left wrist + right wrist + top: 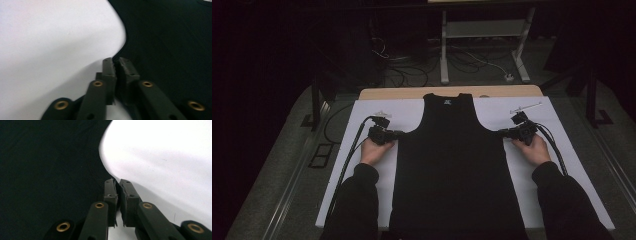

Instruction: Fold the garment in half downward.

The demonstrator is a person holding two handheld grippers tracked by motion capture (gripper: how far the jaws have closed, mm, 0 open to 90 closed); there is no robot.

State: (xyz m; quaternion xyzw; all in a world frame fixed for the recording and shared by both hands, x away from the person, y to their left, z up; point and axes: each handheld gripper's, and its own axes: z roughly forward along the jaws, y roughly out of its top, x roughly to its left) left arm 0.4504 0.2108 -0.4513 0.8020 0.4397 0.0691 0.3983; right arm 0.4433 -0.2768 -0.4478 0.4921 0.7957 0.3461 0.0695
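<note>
While both grips sit at the armhole edges of the black tank top [451,165], which lies flat on the white sheet [532,185], any lift should be even. Left of it, the left gripper [116,65] has its jaws pinched together on the fabric edge; right of it, the right gripper [117,186] is clamped likewise. Raise both hands together so the neck beyond stays square.
</note>
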